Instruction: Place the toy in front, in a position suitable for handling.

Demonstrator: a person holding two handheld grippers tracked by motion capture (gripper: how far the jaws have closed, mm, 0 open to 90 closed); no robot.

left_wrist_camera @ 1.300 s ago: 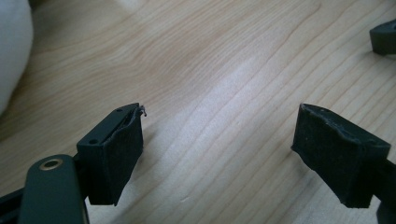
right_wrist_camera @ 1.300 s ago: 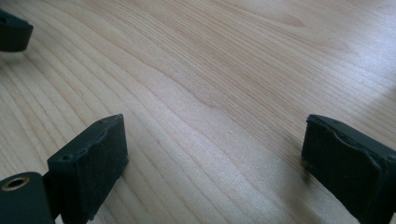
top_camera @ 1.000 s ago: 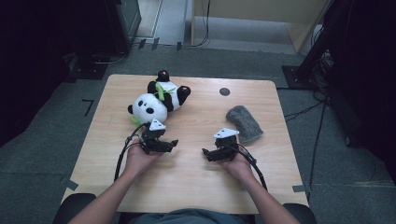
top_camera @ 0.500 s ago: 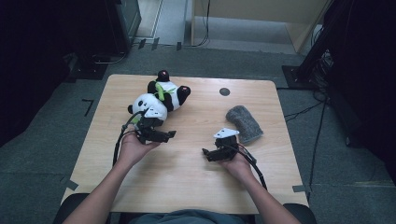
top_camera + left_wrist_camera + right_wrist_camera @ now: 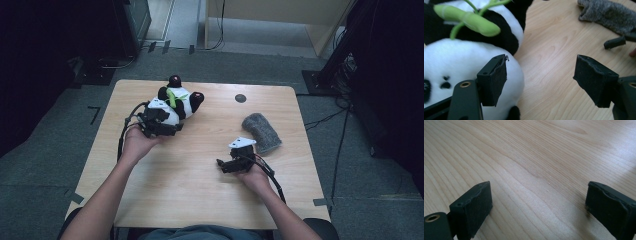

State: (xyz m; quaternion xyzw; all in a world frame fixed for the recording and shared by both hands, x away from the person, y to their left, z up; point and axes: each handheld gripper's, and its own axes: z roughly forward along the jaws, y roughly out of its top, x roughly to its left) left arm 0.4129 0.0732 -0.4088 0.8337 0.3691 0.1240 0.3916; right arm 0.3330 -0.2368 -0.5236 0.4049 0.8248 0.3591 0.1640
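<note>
High view showed the panda plush (image 5: 175, 102) at the table's far left, the left gripper (image 5: 162, 127) against its white head, jaws apart. Risk: a one-sided closure might merely push the soft head away. Right gripper (image 5: 227, 164) rested idle, jaws apart.

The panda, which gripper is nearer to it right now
Left. The left gripper is right at the panda, one jaw against its white head, jaws open. The right gripper sits well off over bare table, closer to the grey cloth.
</note>
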